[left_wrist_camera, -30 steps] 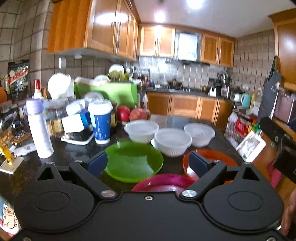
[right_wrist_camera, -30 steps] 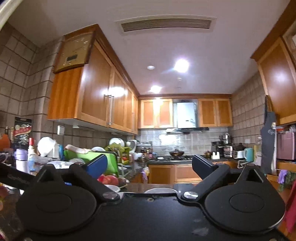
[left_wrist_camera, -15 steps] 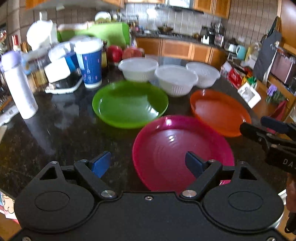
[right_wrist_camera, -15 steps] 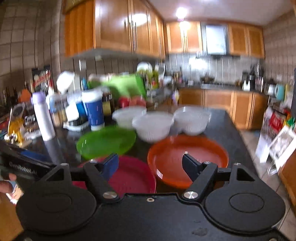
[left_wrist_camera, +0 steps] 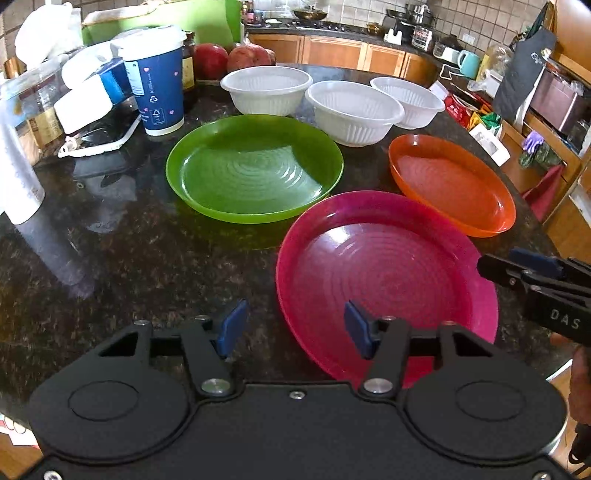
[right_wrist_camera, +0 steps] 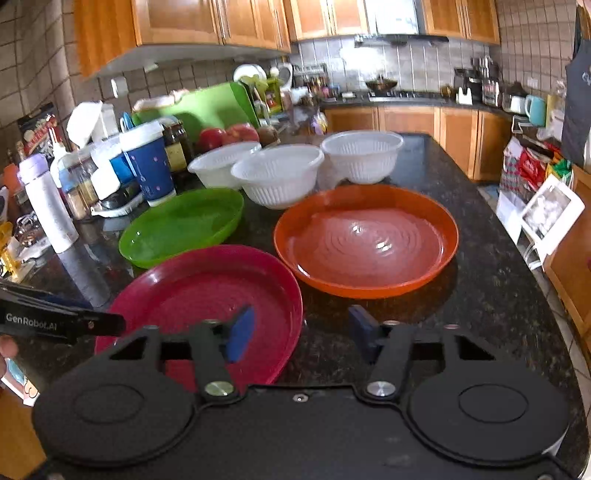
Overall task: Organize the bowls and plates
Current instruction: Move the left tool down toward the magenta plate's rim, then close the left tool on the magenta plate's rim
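Since both sets of fingers [left_wrist_camera: 232, 328] are half apart and have just been closing on nothing, we could clip the pink plate [left_wrist_camera: 384, 273] rim and skid it into the orange plate [right_wrist_camera: 365, 240] at 1 o'clock on the bench [left_wrist_camera: 129, 258].

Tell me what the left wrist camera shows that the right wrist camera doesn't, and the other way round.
Only the left wrist view shows the left gripper face-on, jaws just narrowed, nothing between them, with purple gloves hanging at right. Only the right wrist view shows the upper cabinets, the range hood and the right gripper head-on, jaws likewise narrowed and empty. Both show the green plate, pink plate, orange plate, three white bowls and blue cup.
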A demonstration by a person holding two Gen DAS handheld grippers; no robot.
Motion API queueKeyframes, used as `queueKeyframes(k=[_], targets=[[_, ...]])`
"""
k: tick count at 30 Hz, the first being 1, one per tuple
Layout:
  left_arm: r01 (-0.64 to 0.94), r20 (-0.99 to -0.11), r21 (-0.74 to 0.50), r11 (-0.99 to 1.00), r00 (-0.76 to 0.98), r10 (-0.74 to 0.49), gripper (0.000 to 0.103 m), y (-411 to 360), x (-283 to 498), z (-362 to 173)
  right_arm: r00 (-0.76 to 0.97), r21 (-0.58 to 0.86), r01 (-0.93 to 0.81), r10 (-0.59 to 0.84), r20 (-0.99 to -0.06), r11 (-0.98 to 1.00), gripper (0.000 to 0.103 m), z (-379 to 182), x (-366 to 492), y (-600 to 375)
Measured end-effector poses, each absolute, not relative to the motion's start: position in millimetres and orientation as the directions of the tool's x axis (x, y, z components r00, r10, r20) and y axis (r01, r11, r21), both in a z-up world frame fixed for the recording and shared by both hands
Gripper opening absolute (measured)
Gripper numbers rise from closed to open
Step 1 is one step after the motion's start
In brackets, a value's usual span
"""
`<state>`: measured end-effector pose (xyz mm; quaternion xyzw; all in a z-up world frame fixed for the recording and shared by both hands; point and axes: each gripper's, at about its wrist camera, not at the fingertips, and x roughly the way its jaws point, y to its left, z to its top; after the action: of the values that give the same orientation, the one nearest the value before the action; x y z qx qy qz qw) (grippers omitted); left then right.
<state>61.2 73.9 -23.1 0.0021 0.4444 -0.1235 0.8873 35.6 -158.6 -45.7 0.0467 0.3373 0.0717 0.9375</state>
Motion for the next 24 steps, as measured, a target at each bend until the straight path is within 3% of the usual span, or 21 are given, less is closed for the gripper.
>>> queueKeyframes(k=[2, 4, 10, 13, 24], targets=[[0.231, -0.789, -0.099, 0.968, 0.574, -0.217, 0.061, 73.6, 65.0, -22.8, 0.745, 0.147, -0.093, 0.166, -0.646, 0.985, 0.05, -47.3, 41.2, -158.5], [0.243, -0.789, -0.082, 0.967, 0.577, -0.212, 0.06, 71.3, 65.5, -22.3, 0.736, 0.152, -0.08, 0.161, -0.657, 0.985, 0.041, -49.3, 43.8, -157.2], [0.264, -0.81, -0.07, 0.962, 0.547, -0.209, 0.046, 68.3, 75.2, -27.6, 0.71, 0.16, -0.043, 0.143, -0.689, 0.986, 0.025, -53.9, 50.3, -156.5], [0.264, -0.814, -0.065, 0.962, 0.544, -0.204, 0.04, 68.2, 79.3, -29.6, 0.714, 0.149, -0.033, 0.127, -0.689, 0.988, 0.023, -54.0, 50.8, -155.7], [0.27, -0.813, -0.07, 0.96, 0.543, -0.212, 0.034, 68.6, 88.2, -32.5, 0.718, 0.116, -0.046, 0.114, -0.686, 0.992, 0.02, -53.4, 55.8, -148.6]])
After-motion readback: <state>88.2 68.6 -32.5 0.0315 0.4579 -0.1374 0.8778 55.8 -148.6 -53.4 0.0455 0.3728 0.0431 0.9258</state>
